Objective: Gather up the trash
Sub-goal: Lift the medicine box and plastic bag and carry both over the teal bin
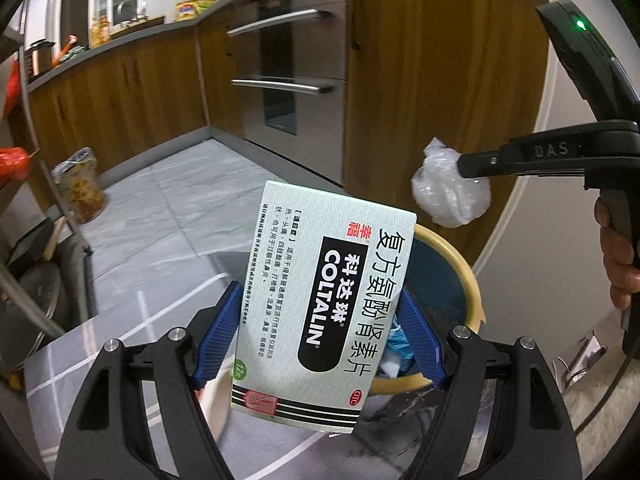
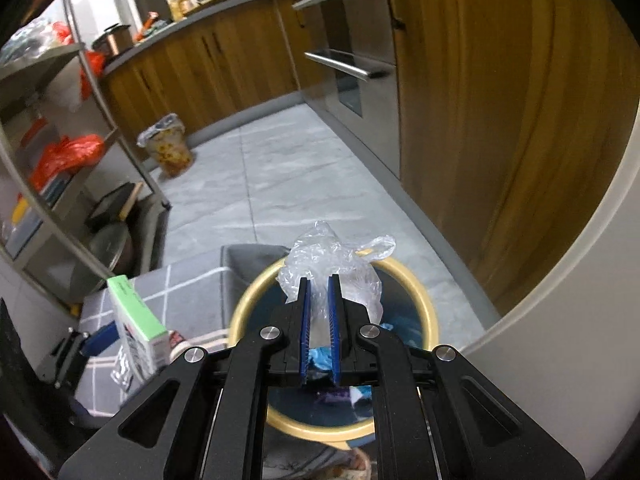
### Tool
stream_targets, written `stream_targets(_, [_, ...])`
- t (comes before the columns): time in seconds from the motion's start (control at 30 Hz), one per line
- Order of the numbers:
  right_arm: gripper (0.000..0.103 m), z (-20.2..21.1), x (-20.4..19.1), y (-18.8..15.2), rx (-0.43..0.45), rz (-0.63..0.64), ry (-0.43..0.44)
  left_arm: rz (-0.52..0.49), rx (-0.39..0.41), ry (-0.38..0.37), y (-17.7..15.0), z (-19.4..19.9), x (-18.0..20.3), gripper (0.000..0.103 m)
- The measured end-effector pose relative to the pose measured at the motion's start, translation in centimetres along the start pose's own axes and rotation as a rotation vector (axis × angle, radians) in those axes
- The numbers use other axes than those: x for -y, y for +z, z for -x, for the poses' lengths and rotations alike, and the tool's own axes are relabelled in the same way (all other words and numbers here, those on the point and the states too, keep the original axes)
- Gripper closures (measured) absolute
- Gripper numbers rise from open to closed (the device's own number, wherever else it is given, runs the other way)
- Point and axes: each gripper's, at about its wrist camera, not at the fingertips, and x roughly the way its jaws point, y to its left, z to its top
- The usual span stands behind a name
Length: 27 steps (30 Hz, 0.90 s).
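Note:
My left gripper [image 1: 320, 300] is shut on a pale green Coltalin medicine box [image 1: 320, 304] and holds it upright beside a yellow-rimmed bin [image 1: 468, 272]. The box also shows in the right wrist view [image 2: 136, 332]. My right gripper [image 2: 319, 280] is shut on a crumpled clear plastic bag [image 2: 332, 268] and holds it over the yellow-rimmed bin [image 2: 424, 300], which has blue and white trash inside. In the left wrist view the right gripper [image 1: 464, 166] and its bag [image 1: 448, 192] hang above the bin.
A grey mat with white lines [image 2: 188, 292] lies left of the bin. A second small bin with a liner [image 2: 168, 148] stands by wooden cabinets [image 2: 224, 64]. A metal shelf rack [image 2: 60, 168] is at left, an oven [image 2: 352, 80] and a wooden panel [image 2: 500, 120] at right.

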Motion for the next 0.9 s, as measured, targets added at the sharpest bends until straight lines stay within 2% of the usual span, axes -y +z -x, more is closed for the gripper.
stream_targets(0.17, [0.093, -1.7, 1.5, 0.1, -0.049, -0.035, -0.033, -0.030, -0.032, -0.030, 0.0, -2.5, 1.9, 0.028])
stream_targets(0.4, [0.093, -3.8, 2.7, 0.6, -0.100, -0.099, -0.063, -0.052, -0.060, -0.053, -0.1, -4.2, 2.8, 0.028])
stream_targets(0.67, [0.093, -5.0, 2.3, 0.9, -0.129, -0.122, -0.085, -0.081, -0.086, -0.063, 0.0, -6.0, 2.8, 0.028])
stream_targets(0.9, [0.093, -6.3, 3.2, 0.7, -0.183, -0.163, -0.118, -0.040, -0.141, -0.045, -0.7, -8.5, 1.6, 0.028])
